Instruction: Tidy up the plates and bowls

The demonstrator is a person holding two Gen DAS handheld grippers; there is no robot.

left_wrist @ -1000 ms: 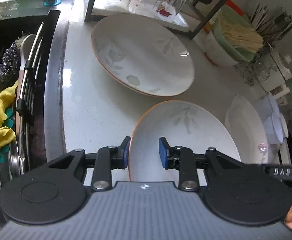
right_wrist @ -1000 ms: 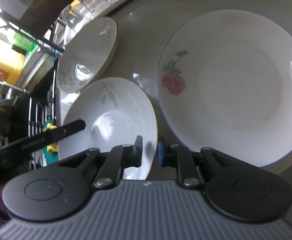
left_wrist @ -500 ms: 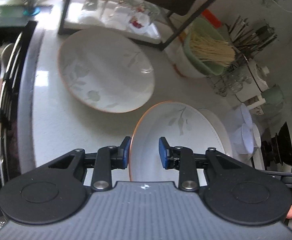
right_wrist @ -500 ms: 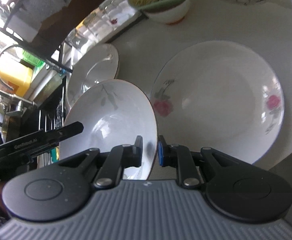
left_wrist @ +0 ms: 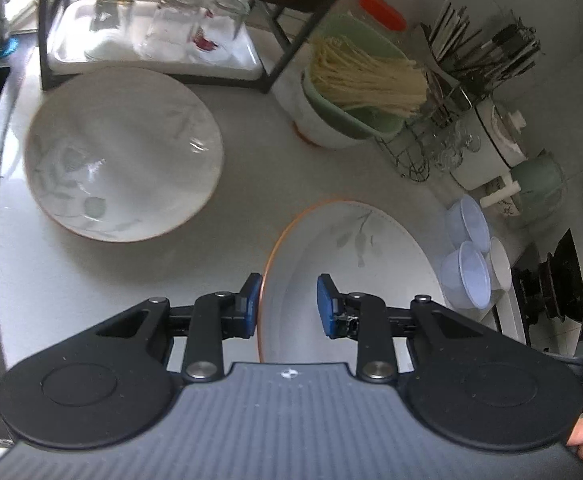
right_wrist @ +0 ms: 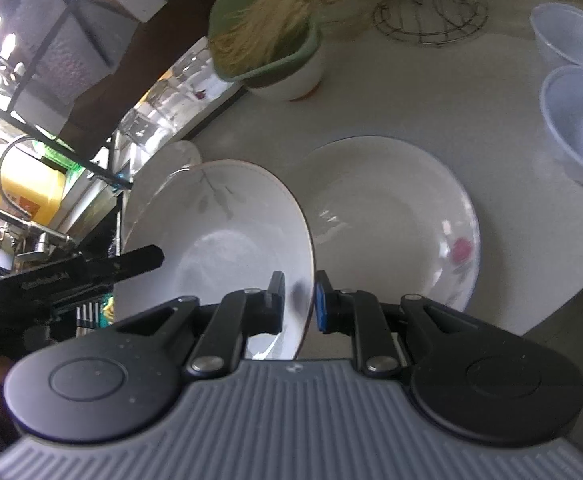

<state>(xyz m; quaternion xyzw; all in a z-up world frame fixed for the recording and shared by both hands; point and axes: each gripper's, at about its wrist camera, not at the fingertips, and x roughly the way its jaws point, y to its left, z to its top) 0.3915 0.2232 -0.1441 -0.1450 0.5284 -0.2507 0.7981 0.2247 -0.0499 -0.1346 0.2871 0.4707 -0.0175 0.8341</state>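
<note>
Both grippers clamp one leaf-patterned bowl [right_wrist: 227,240] in the air above the counter [left_wrist: 251,184]: right gripper [right_wrist: 297,306] pinching its right rim, left gripper [left_wrist: 287,306] gripping the left rim. Beyond, a rose plate [right_wrist: 391,220]; farther left, a second leaf bowl [left_wrist: 123,152]

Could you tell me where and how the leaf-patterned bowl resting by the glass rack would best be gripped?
Probably by the near rim of the leaf-patterned bowl, coming down from above with one finger inside and one outside. It sits upright and too wide to span; the rack crowds its far edge.
</note>
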